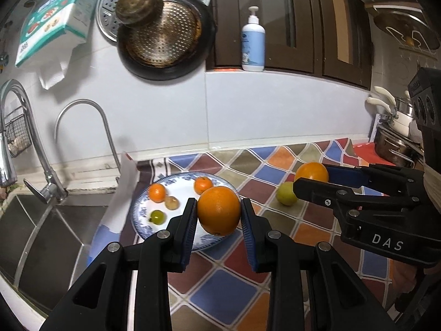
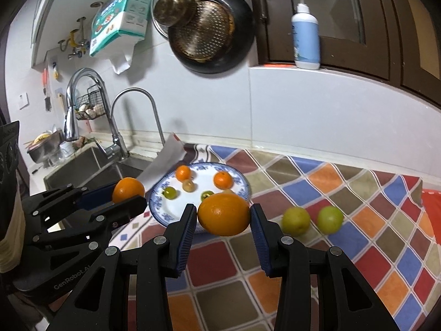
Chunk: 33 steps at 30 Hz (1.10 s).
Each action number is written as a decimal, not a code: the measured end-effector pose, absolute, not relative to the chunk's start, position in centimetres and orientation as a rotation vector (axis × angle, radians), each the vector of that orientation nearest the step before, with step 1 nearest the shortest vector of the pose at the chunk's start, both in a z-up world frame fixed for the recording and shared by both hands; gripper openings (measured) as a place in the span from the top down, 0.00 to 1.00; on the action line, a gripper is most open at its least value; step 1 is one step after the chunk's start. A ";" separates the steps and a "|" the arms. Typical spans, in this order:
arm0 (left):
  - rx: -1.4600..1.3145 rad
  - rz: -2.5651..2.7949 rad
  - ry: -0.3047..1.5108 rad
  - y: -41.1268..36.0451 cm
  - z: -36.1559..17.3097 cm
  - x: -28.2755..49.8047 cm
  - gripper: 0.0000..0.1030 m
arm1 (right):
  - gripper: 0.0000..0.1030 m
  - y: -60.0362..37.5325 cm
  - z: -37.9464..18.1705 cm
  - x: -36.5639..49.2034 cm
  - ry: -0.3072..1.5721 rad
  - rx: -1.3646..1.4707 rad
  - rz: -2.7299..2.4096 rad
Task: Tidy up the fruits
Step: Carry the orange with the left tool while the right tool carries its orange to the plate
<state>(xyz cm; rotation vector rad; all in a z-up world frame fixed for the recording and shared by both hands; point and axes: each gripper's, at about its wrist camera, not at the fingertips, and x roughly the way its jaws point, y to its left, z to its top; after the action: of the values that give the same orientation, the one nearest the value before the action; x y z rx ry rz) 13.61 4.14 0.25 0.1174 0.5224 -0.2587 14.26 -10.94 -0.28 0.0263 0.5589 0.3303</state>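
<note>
My left gripper (image 1: 219,211) is shut on a large orange (image 1: 219,209), held in the air over the near rim of a blue-and-white plate (image 1: 143,209). On the plate lie two small tangerines (image 1: 157,192), a brownish fruit (image 1: 171,202) and a small green fruit (image 1: 157,216). My right gripper (image 2: 223,215) is shut on a second large orange (image 2: 223,213), also lifted above the checked cloth. Each gripper shows in the other's view: the right gripper (image 1: 311,179) at the right, the left gripper (image 2: 129,193) at the left. Two yellow-green fruits (image 2: 296,220) (image 2: 329,219) rest on the cloth right of the plate.
A steel sink (image 1: 55,234) with two curved taps (image 1: 82,127) lies left of the plate. A folded white paper (image 1: 124,190) leans by the plate's left rim. Pans (image 1: 165,35) hang on the tiled wall; a pump bottle (image 1: 253,41) stands on the ledge. Pots (image 1: 394,143) sit far right.
</note>
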 end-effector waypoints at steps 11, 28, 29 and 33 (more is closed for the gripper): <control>0.117 -0.226 0.524 7.1 -0.3 15.6 0.70 | 0.60 -7.6 -0.2 16.8 0.553 0.020 0.355; 0.114 -0.204 0.613 9.6 -4.3 21.9 0.69 | 0.60 -4.5 -4.6 23.8 0.677 0.014 0.393; 0.115 -0.204 0.620 9.6 -4.6 22.2 0.70 | 0.60 -4.4 -4.9 24.1 0.686 0.012 0.396; 0.120 -0.203 0.657 9.7 -6.0 23.6 0.70 | 0.60 -4.0 -6.5 25.4 0.723 0.001 0.407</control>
<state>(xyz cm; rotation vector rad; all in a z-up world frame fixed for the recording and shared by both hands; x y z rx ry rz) 23.58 9.74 -5.95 0.1195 0.6570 -0.2028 25.43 -4.03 -6.46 0.0013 0.7235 0.4073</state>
